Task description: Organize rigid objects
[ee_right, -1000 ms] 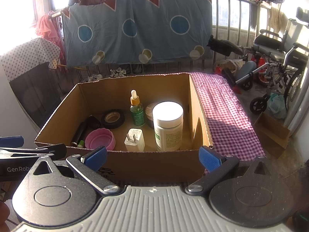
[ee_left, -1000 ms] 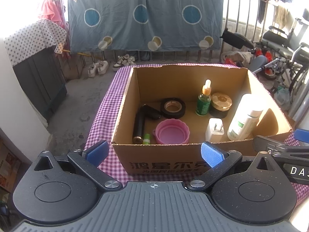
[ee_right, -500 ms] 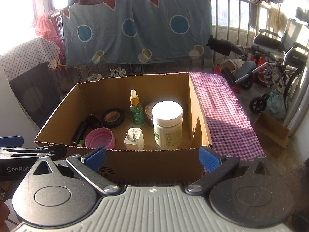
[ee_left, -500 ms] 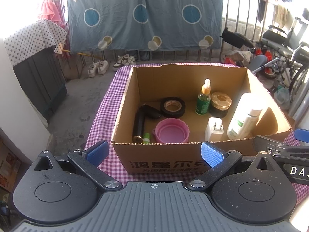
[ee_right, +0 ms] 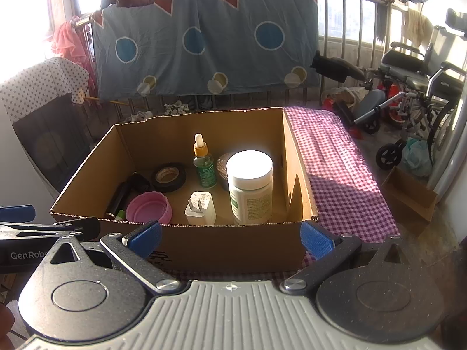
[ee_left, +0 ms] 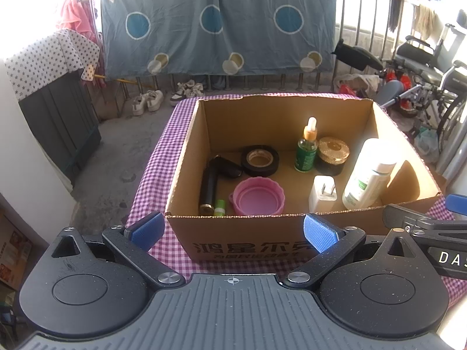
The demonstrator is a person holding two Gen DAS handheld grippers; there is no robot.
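Waiting outside the cardboard box (ee_left: 248, 245), both grippers hold nothing.

The left gripper (ee_left: 232, 230) and the right gripper (ee_right: 230, 234) have their fingers spread wide at 6 o'clock, just before the box's near wall. Inside, the tall white bottle (ee_right: 250, 188) stands at 3 o'clock; it looks hard, smooth and maybe slippery, so grab its middle. The glass dropper bottle (ee_left: 306, 148) at 12 o'clock could break. The white plug (ee_left: 323, 194) and pink cup (ee_left: 258, 197) look light.
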